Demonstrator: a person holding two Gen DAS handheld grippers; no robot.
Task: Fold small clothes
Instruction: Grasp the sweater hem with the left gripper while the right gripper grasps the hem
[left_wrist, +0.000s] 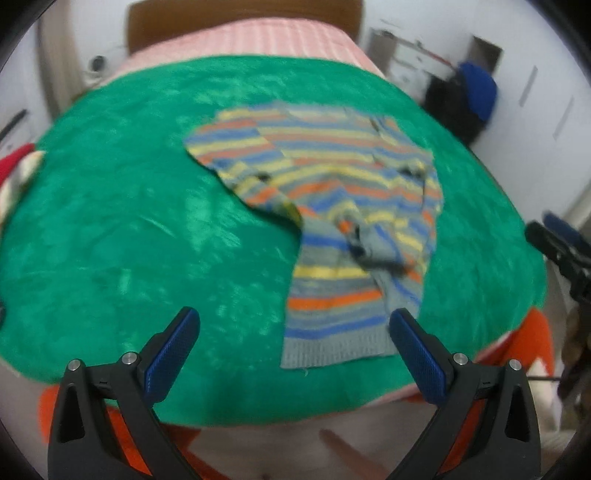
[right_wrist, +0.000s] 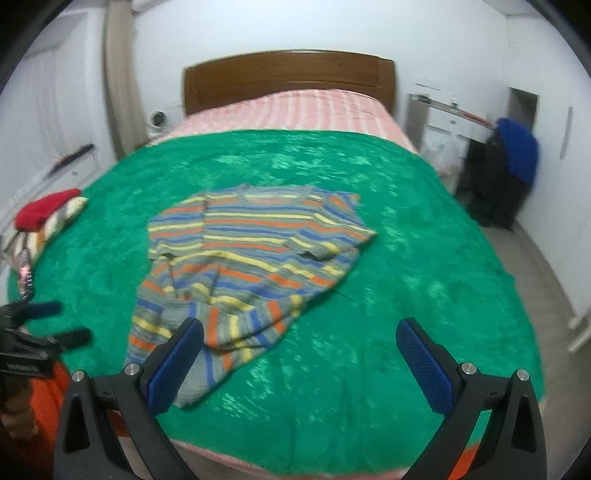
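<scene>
- Left gripper (left_wrist: 295, 328): we see its jaws spread wide, holding nothing.
- Right gripper (right_wrist: 300, 338): jaws likewise wide apart and empty.
- Striped sweater (left_wrist: 332, 206): lies on the green blanket (left_wrist: 110, 221), its hem just ahead of our left jaws.
</scene>
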